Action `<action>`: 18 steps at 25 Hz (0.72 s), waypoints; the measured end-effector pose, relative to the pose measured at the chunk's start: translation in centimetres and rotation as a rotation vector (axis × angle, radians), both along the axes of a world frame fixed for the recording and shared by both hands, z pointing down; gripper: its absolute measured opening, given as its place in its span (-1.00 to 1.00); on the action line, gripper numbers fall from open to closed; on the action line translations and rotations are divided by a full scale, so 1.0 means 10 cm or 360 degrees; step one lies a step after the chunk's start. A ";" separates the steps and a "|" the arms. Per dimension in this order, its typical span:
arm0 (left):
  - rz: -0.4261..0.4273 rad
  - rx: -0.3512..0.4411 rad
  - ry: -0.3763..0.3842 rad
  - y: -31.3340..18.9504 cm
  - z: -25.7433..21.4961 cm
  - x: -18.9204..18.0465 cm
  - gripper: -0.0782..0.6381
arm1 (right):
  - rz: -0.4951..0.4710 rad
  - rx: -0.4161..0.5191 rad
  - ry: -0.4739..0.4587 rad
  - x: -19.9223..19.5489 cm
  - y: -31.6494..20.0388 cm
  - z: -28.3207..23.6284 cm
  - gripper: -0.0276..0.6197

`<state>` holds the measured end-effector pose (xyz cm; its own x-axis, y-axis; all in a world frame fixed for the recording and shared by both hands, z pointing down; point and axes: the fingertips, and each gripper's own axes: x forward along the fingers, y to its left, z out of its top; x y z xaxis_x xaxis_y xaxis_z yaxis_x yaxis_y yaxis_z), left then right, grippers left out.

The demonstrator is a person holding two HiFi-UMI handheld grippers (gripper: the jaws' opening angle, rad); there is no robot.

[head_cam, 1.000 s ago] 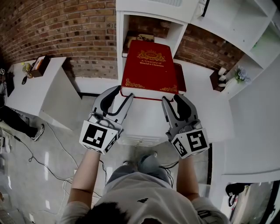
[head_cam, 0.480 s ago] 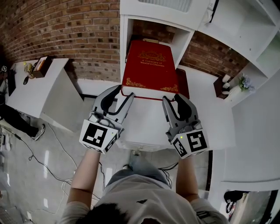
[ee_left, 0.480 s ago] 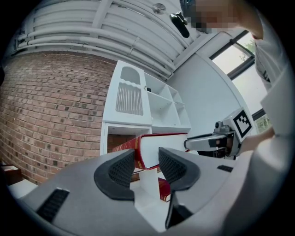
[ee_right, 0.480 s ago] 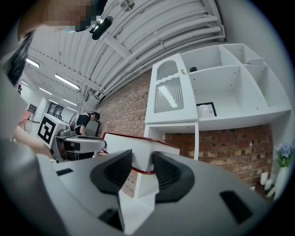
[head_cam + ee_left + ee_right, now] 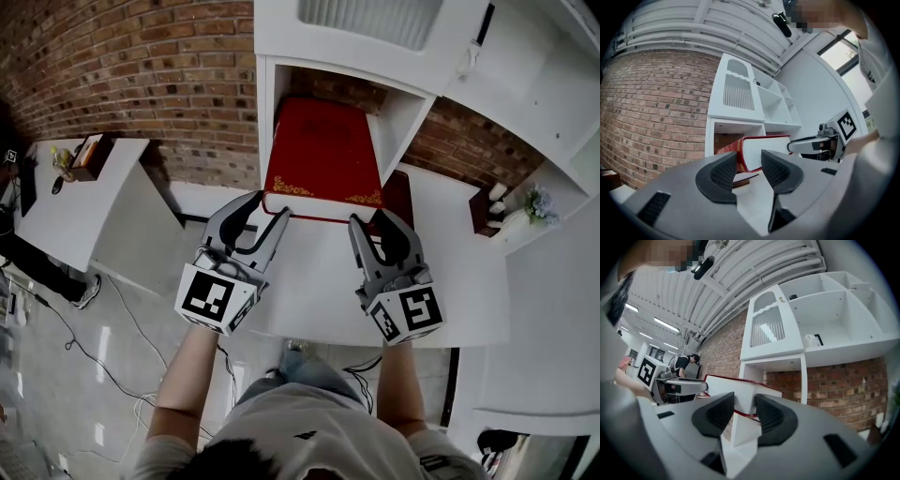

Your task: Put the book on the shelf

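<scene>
A big red book (image 5: 323, 155) with gilt trim lies flat, its far half inside the open lower cubby of the white shelf unit (image 5: 265, 89). My left gripper (image 5: 265, 208) is shut on the book's near left corner, and my right gripper (image 5: 373, 217) is shut on its near right corner. In the left gripper view the red spine and white page block (image 5: 761, 144) sit between the left gripper's (image 5: 749, 157) pads, with the right gripper (image 5: 820, 143) beyond. The right gripper view shows the book's corner (image 5: 729, 389) clamped in the right gripper (image 5: 744, 402).
The book hangs above a white counter (image 5: 319, 281). A dark red-brown object (image 5: 399, 195) lies on it to the book's right. A low white table (image 5: 66, 202) with small items stands at left, cables run over the floor, and a small plant (image 5: 539, 202) sits at right.
Both grippers have carried the book forward, away from the person. Its far half with the gilt title has gone into the cubby. The grip on both corners is unchanged.
</scene>
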<state>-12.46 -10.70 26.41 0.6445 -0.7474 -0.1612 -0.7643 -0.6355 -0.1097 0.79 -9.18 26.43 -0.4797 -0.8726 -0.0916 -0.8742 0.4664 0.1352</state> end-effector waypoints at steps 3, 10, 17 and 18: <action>-0.0010 -0.0012 -0.0004 -0.15 0.01 -0.01 -0.31 | -0.0014 -0.0004 0.0002 -0.01 -0.15 0.00 -0.45; -0.0023 -0.0044 -0.0002 -0.39 0.08 0.01 -0.31 | -0.0026 -0.0031 0.0015 0.01 -0.39 0.06 -0.45; -0.0032 -0.0076 -0.0011 -0.58 0.14 0.03 -0.31 | -0.0033 -0.0052 0.0021 0.03 -0.57 0.11 -0.45; -0.0033 -0.0080 -0.0012 -0.61 0.14 0.03 -0.31 | -0.0037 -0.0052 0.0026 0.03 -0.59 0.11 -0.45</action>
<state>-12.12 -16.76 27.84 0.6296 -0.7678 -0.1183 -0.7768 -0.6241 -0.0838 1.12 -15.12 27.57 -0.5010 -0.8637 -0.0553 -0.8609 0.4908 0.1336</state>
